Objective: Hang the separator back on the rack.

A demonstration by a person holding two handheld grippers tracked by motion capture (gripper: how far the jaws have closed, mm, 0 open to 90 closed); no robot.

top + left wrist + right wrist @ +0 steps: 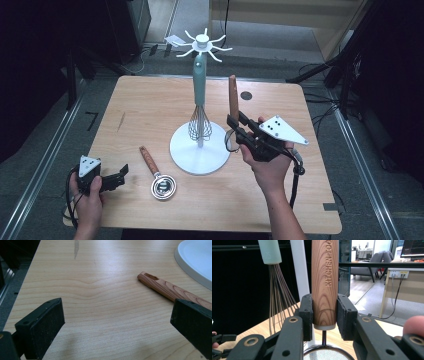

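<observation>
Handle between the jaws (324, 290): red-brown wood grain
Whisk (275, 290): mint handle, bronze wires
Stand (200, 150): white
Table (145, 105): pale wood

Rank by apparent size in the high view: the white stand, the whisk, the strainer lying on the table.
1. White stand, tallest with the widest base.
2. Whisk hanging on it.
3. Strainer on the table; close to the whisk in length, so that order is unsure.

You can read "KITCHEN TOO", cut off by the frame edge, engraved lengthwise on the upright wooden handle (324, 282)
</observation>
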